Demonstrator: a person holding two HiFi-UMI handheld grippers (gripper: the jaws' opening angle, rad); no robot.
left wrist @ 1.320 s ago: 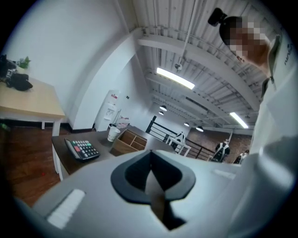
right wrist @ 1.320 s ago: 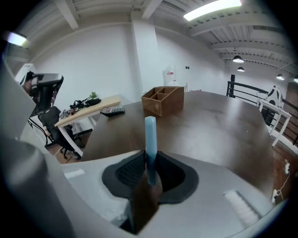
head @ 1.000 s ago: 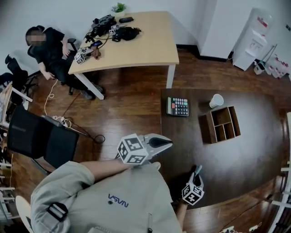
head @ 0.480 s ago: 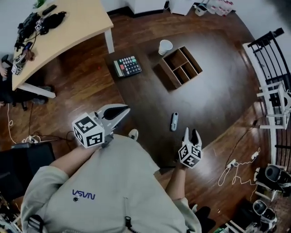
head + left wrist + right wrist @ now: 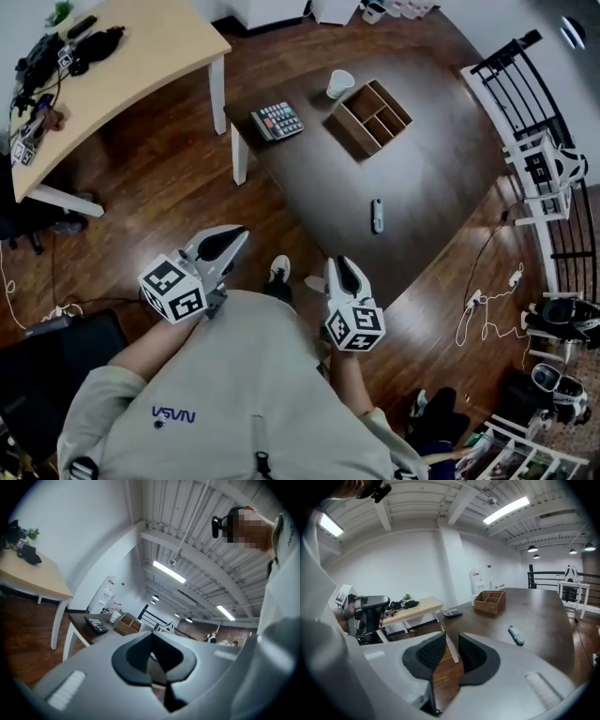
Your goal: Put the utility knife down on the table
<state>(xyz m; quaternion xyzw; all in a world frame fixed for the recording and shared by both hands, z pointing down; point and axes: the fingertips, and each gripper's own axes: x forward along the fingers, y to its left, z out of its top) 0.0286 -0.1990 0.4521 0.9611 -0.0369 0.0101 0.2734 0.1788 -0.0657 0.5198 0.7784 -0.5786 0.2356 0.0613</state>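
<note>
Two tongs are in view, one in each of the person's hands, both drawn in close to the person's body.

Right tongs [image 5: 339, 263]: the jaws stand apart and are closing, with nothing between them. Only floorboards and the desk edge show through the gap. In the head view these tongs sit at the near edge of the dark desk [image 5: 441, 169] and face across it.

Left tongs [image 5: 240, 232]: the jaws are clenched tip to tip and hold nothing. They hang over the wooden floor [image 5: 169, 197], left of the dark desk, and point toward it.

Utility knife [image 5: 377, 215]: released and lying flat on the dark desk, toward the near side of the top. It touches neither tongs and lies well apart from both. In the right gripper view it lies ahead and to the right of the jaws.

Further items on the same desk, at its far end:
- wooden organiser box [image 5: 367, 117], with open compartments;
- paper cup [image 5: 339, 83], upright, just beyond the box;
- calculator [image 5: 277, 120], left of the box, near the desk corner.

Beyond the floor gap stands a light wooden desk [image 5: 141, 66] carrying dark equipment. A black railing [image 5: 520, 66] runs along the right side of the room.
</note>
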